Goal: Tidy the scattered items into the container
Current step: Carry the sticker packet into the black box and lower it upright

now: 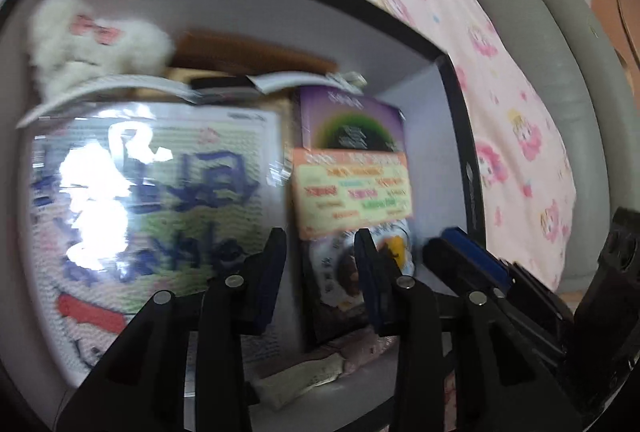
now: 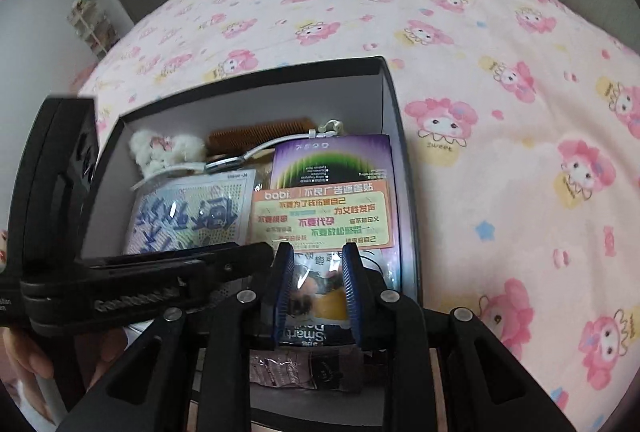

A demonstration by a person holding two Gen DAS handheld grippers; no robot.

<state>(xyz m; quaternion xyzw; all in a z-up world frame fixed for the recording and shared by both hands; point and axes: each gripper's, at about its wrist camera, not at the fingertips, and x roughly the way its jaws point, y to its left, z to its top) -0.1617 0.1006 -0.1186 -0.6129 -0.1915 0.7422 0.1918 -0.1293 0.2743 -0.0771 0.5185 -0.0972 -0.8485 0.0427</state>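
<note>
L wrist view: left gripper [image 1: 320, 264] is hovering over the box [image 1: 464, 136], jaws apart w/ nothing between them – empty. Frame is blurring, so detail is soft. Inside the box: a cross-stitch kit [image 1: 152, 216] in glossy wrap lying on the left, a purple packet [image 1: 352, 120] w/ an orange sticker [image 1: 352, 188] beside it, a white plush [image 1: 96, 44] and a brown comb [image 1: 256, 50] at the far wall. The right gripper [image 1: 472, 260] is poking in from the right.

R wrist view: right gripper [image 2: 318, 284] is sitting low at the box's [image 2: 256, 76] near end, fingers [image 2: 352, 292] spread either side of a small clear packet [image 2: 320, 296] – can't tell if they're touching it or just hanging above, so grip unclear. Another pouch [image 2: 296, 372] is lying under it. Bedspread [image 2: 500, 92] around the box is showing no loose items.

Judgement: looks like the placing step, near the end of the tidy. Next move prob calls for backing both grippers up and out w/o snagging the packets, then checking the bed for strays.
</note>
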